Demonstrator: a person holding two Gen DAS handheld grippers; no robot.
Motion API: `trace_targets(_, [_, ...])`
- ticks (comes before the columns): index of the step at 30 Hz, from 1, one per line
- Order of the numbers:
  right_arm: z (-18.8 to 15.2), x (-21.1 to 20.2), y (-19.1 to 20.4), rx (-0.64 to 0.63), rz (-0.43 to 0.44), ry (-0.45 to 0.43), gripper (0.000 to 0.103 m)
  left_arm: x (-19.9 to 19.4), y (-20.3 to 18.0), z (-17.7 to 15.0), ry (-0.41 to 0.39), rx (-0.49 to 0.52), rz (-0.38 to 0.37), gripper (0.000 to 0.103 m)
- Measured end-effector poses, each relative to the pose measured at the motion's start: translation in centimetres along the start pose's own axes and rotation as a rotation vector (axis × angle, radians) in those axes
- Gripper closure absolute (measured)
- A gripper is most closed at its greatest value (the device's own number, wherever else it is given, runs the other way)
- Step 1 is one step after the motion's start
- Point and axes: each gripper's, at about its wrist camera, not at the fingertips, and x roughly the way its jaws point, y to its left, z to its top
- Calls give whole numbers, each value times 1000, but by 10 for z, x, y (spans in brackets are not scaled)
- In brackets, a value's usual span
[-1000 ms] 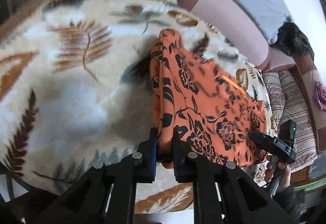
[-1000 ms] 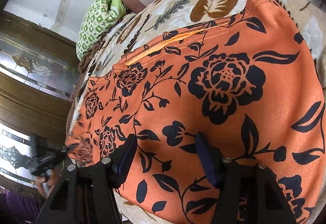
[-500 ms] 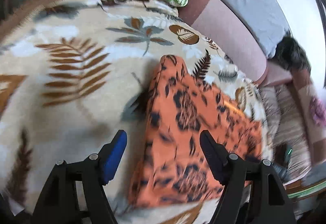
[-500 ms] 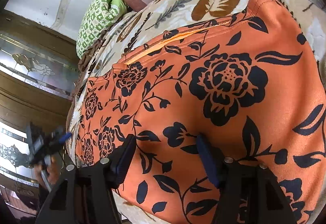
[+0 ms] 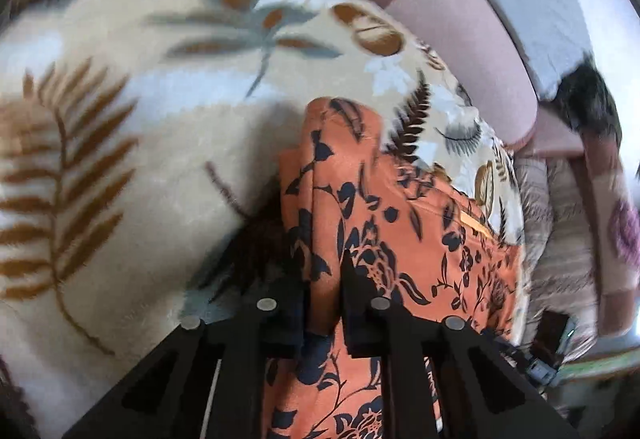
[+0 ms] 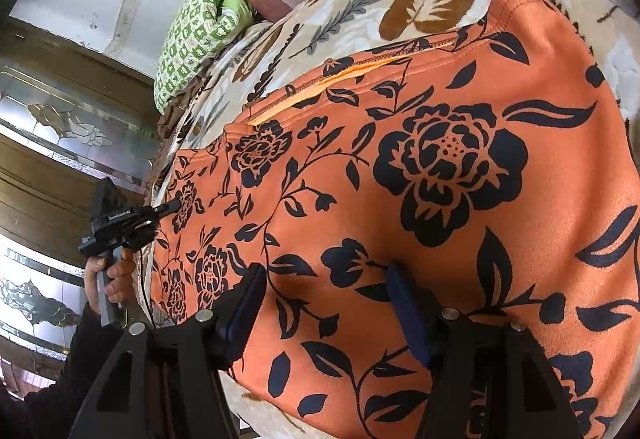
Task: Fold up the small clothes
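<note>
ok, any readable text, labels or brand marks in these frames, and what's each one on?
One small white print line on the side of the left gripper, seen in the right wrist view: too small to read with confidence.
Orange floral garment: printed flowers only, no label or lettering shows.
Leaf-print blanket: pattern only, no text.
Green patterned cushion: pattern only, no text.
Left wrist view: blurred, nothing legible.

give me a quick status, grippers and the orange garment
Left gripper shut on a fold of the orange garment. Right gripper open over it, pressing flat. Nothing in the way.
</note>
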Motion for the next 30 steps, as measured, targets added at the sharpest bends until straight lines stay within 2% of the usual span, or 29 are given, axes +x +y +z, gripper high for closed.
trace_targets(2, [-1,0,0,0,0,-2,36,-18,-24,-6,-80,91,25,90])
trace_targets(5, [-1,0,0,0,-1,-1,36,-33,-36,-17,-181,153,55,90])
trace_targets(6, [-1,0,0,1,-1,0,36,-25,-30,-17,-177,140,94,90])
trace_targets(7, [0,0,0,2,-2,2,36,-6,-13,-16,-116,91,128,91])
trace_targets(9, [0,1,0,2,-4,5,36,12,7,-17,-71,49,150,89])
trace_targets(13, [1,0,-1,9,-5,7,36,-1,-4,-17,-95,90,135,88])
trace_targets(17, [4,-1,2,18,-17,22,36,-13,-11,-18,-116,97,188,87])
trace_targets(19, [6,-5,12,-19,-38,24,36,-22,-14,-23,-143,92,204,87])
trace_targets(24, [17,-19,25,-52,-2,-48,36,-49,-24,-43,-204,92,192,81])
trace_targets(26, [24,-20,14,-6,-10,-81,35,-57,-29,-53,-222,95,179,75])
trace_targets(28, [27,-7,-13,135,-37,-58,33,-61,-37,-64,-221,110,148,67])
trace_targets(30, [28,-7,-18,168,-22,-70,33,-61,-45,-74,-218,128,147,67])
